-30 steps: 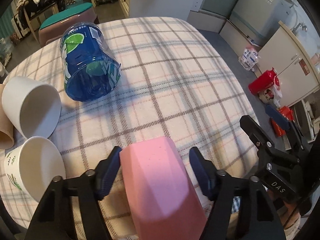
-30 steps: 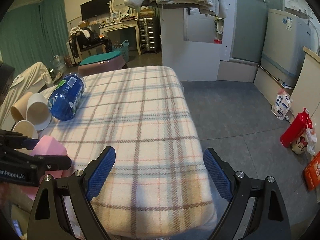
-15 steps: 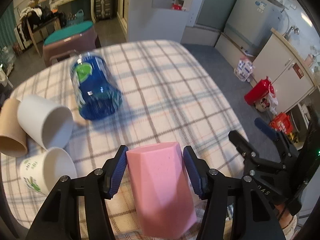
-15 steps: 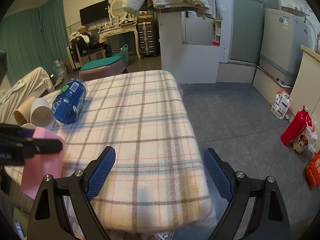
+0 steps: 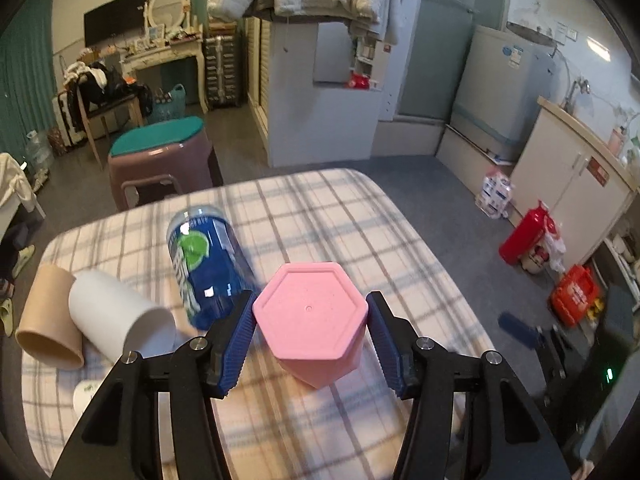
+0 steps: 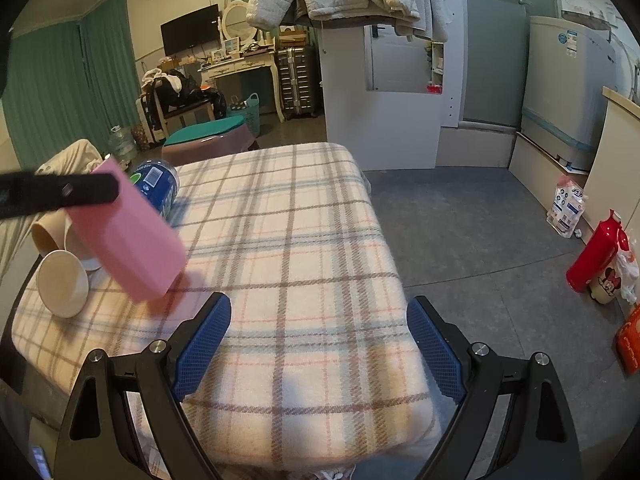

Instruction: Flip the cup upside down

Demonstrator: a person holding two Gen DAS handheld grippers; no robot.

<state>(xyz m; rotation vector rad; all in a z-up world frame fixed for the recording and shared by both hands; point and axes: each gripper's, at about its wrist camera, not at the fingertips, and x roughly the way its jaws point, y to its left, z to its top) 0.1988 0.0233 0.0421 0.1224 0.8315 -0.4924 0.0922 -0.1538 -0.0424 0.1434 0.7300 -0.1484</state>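
A pink hexagonal cup (image 5: pixel 316 320) is held between the blue pads of my left gripper (image 5: pixel 311 340), which is shut on it. Its closed base faces the left wrist camera. In the right wrist view the pink cup (image 6: pixel 132 240) hangs tilted above the plaid table (image 6: pixel 300 240), its lower end close to the cloth, with the left gripper's finger (image 6: pixel 60 196) across its upper end. My right gripper (image 6: pixel 316 344) is open and empty over the table's near edge.
A blue bottle (image 5: pixel 204 264) lies on its side behind the cup. A white cup (image 5: pixel 116 320) and a tan cup (image 5: pixel 44 320) lie to the left, and another white cup (image 6: pixel 64 284) lies nearer. A stool (image 5: pixel 160 160) stands past the table.
My left gripper has lifted and turned the pink cup from lying along the fingers to base toward the camera, mouth end tipping down. The right gripper stayed open and nearly still.
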